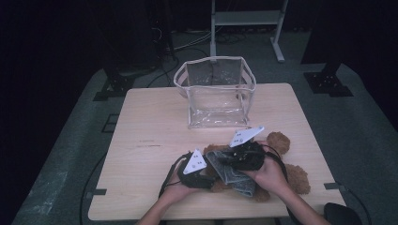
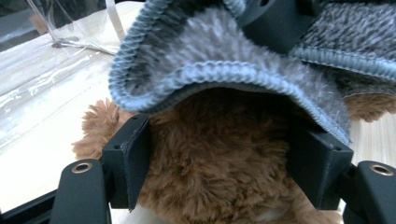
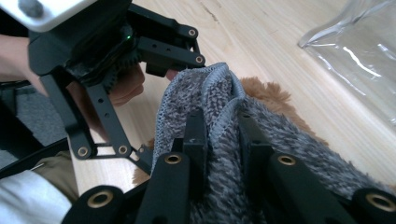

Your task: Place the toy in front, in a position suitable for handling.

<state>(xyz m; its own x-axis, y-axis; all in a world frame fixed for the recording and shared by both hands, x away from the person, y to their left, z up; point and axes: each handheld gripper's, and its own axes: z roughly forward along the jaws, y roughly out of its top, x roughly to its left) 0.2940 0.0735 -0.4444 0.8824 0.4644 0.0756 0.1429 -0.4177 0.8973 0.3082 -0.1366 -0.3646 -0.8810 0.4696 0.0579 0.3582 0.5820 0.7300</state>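
We have the brown teddy bear (image 1: 291, 176) lying on the desk (image 1: 150, 140), near our edge, with the grey cloth (image 1: 230, 173) draped over it. Our right gripper (image 3: 219, 126) has its jaws clenched on a fold of that cloth. Our left gripper (image 2: 224, 163) sits with its jaws either side of the bear's plush, under the cloth's hem; whether they're pressing, we can't tell. The clear bag (image 1: 216, 93) stands well behind.

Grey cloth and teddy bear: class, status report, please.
Right gripper shut on grey cloth. Left gripper astride brown teddy bear, grip unclear. Clear bag stands apart behind.
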